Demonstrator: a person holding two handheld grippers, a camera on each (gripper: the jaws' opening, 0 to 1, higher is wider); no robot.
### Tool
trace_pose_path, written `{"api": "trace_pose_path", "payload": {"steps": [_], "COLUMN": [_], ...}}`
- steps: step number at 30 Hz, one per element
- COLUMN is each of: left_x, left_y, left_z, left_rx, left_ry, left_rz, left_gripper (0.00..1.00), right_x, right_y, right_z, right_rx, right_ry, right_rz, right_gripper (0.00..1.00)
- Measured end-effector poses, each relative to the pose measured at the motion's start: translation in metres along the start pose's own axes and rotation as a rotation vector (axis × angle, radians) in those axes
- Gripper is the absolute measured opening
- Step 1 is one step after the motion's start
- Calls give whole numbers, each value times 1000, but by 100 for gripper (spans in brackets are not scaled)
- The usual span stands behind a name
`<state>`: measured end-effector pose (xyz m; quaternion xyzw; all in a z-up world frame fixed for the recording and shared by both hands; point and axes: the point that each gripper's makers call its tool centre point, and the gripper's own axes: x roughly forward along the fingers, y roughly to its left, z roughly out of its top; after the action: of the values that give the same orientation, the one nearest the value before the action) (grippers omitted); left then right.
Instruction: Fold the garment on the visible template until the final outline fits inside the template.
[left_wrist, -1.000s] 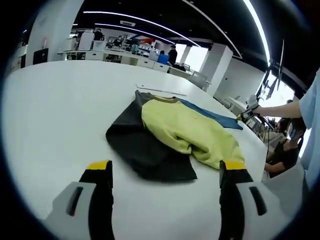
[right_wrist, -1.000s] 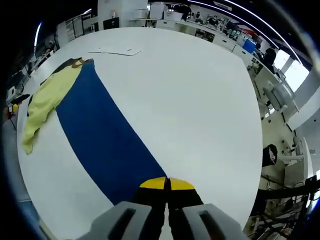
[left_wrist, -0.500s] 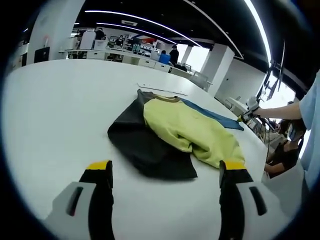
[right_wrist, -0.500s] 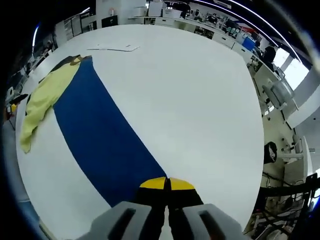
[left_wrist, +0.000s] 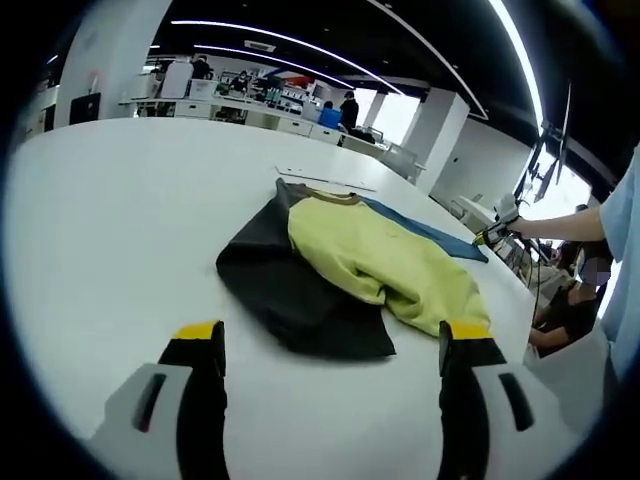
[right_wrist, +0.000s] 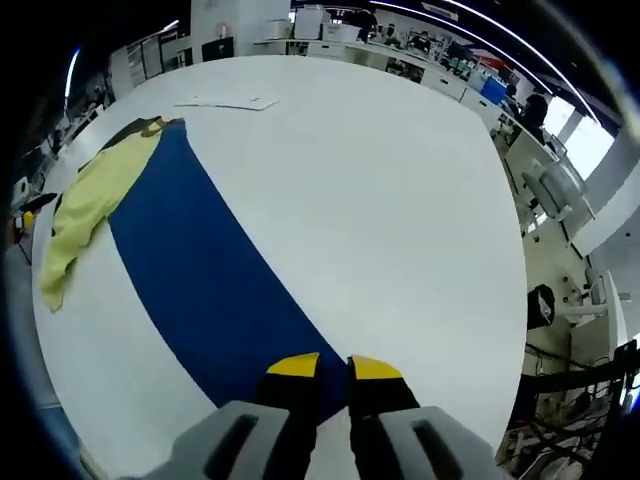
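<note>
A yellow-and-black garment (left_wrist: 340, 265) lies bunched at one end of the blue template (right_wrist: 205, 275) on a white table (right_wrist: 380, 190). Left gripper (left_wrist: 330, 345) gapes wide; right gripper (right_wrist: 334, 367), slightly parted, sits at the template's near edge.

The garment (left_wrist: 345, 268) is lying crumpled on the white table, a yellow-green body with a brownish collar bunching over a black part that is spreading toward seven o'clock in the left gripper view. The blue template (right_wrist: 215, 275) is lying flat beneath and beside it; in the right gripper view it is running as a long band from eleven o'clock down to six o'clock, with the garment (right_wrist: 88, 205) resting along its edge at nine o'clock.
</note>
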<state>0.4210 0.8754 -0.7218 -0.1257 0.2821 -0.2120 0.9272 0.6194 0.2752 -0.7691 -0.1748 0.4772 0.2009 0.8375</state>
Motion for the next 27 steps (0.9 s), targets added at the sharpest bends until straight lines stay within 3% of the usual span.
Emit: {"api": "trace_pose_path", "payload": {"steps": [3,15,27], "left_x": [0,1,-4], "left_y": [-1,-4,-2], "left_z": [0,6,14], "left_rx": [0,1,1], "left_ry": [-2,-19,-42], "left_rz": [-3,-19,-22], "left_gripper": [85,86,86], "right_x": [-5,-23,-38], "right_y": [2,6,17], "right_z": [-1,-7,-6], "right_rx": [33,95,109], "right_ry": [-20,-96,-127], "right_rz": [20,26,44], "right_gripper": [26,53,57]}}
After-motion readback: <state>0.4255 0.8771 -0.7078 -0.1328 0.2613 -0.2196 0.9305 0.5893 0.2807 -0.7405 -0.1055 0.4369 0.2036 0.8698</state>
